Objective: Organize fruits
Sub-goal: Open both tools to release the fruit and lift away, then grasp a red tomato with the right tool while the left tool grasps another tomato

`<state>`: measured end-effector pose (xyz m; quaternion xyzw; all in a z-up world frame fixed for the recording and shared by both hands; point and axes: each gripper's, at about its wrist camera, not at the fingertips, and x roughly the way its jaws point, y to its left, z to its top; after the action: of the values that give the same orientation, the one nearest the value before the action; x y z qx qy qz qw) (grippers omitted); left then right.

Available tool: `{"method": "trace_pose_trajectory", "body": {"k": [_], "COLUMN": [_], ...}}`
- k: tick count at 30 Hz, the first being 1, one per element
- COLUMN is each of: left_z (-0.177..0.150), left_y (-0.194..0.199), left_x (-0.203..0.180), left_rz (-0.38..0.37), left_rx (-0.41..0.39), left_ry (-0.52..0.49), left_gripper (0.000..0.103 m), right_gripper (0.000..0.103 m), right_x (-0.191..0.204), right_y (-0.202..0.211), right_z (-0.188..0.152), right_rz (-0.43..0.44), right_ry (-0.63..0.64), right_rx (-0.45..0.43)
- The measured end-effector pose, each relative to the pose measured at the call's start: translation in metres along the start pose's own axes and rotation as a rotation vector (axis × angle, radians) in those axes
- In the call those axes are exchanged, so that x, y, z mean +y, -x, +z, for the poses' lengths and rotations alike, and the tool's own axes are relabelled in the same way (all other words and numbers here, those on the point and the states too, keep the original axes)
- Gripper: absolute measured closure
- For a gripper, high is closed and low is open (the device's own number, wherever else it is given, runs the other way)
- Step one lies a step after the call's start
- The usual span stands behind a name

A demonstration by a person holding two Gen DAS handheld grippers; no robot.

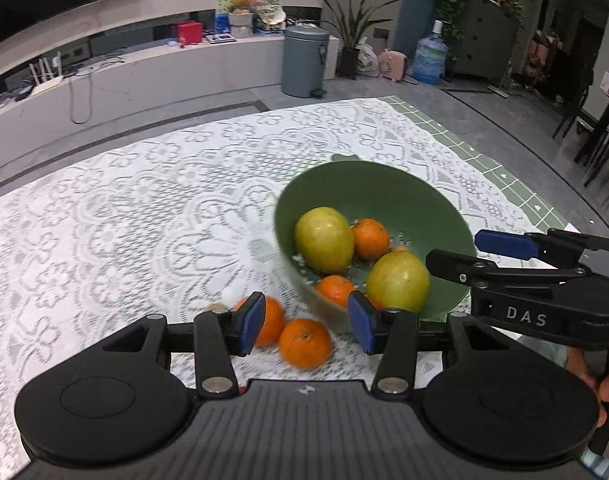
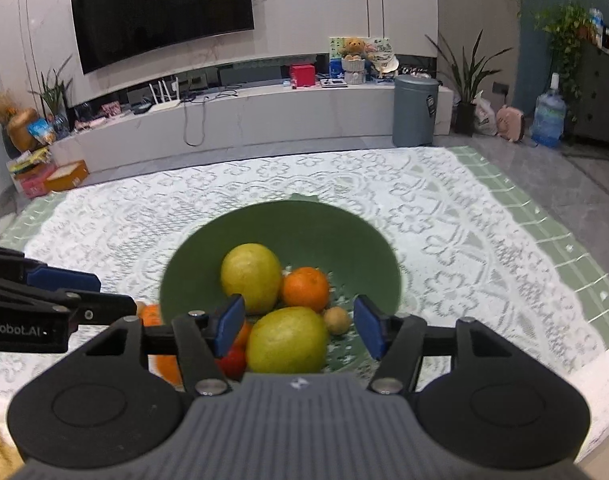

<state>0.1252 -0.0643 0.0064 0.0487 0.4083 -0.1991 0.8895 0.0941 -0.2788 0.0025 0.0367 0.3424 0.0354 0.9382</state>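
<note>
While most of the fruit already sits in the green bowl (image 1: 384, 196), two oranges lie outside it on the lace tablecloth (image 1: 144, 208), just off the bowl's rim at about seven o'clock; the nearer orange (image 1: 304, 343) shows whole, and the other orange (image 1: 271, 320) is half hidden behind a blue pad. In the left wrist view the left gripper (image 1: 307, 324) hovers above that pair with its jaws parted and nothing between them, the nearer orange showing in the gap below; the right gripper (image 2: 298, 326) hangs over the bowl's near rim, jaws likewise apart and empty, framing a yellow-green fruit (image 2: 287, 340) without pressing on it. Inside the bowl are a second yellow-green fruit (image 2: 251, 278), an orange (image 2: 305, 287), a small brown fruit (image 2: 336, 320) and something red (image 2: 233, 362). The step in hand looks like gathering the strays; next, I judge, the left gripper must descend squarely over the nearer orange, close gently since it may roll, then lift it toward one o'clock into the bowl.
</note>
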Motion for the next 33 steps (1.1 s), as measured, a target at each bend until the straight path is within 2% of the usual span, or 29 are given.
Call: {"method": "trace_pose_trajectory", "body": {"k": [3, 11, 16, 19, 25, 30, 33], "left_z": [-0.006, -0.029, -0.046, -0.056, -0.072, -0.081, -0.086], "left_y": [0.01, 0.029, 0.036, 0.04, 0.045, 0.038, 0.031], "left_x": [0.002, 0.015, 0.033, 0.041, 0.048, 0.047, 0.049], "left_rz": [0.024, 0.06, 0.059, 0.063, 0.029, 0.023, -0.011], "left_rx": [-0.005, -0.01, 0.001, 0.007, 0.016, 0.053, 0.069], "left_ry": [-0.01, -0.008, 0.051, 0.073, 0.048, 0.015, 0.021], "left_gripper": [0.047, 0.047, 0.047, 0.047, 0.047, 0.047, 0.047], "right_gripper": [0.045, 0.045, 0.044, 0.044, 0.046, 0.058, 0.062], "right_x": [0.006, 0.037, 0.053, 0.062, 0.077, 0.093, 0.097], "right_y": [0.003, 0.008, 0.007, 0.009, 0.014, 0.01, 0.004], "right_z": [-0.004, -0.02, -0.034, -0.038, -0.053, -0.065, -0.069], "right_rz": [0.038, 0.105, 0.15, 0.135, 0.176, 0.193, 0.205], "right_ry": [-0.018, 0.045, 0.069, 0.112, 0.158, 0.238, 0.252], "right_rx": [0.009, 0.029, 0.069, 0.061, 0.078, 0.119, 0.15]}}
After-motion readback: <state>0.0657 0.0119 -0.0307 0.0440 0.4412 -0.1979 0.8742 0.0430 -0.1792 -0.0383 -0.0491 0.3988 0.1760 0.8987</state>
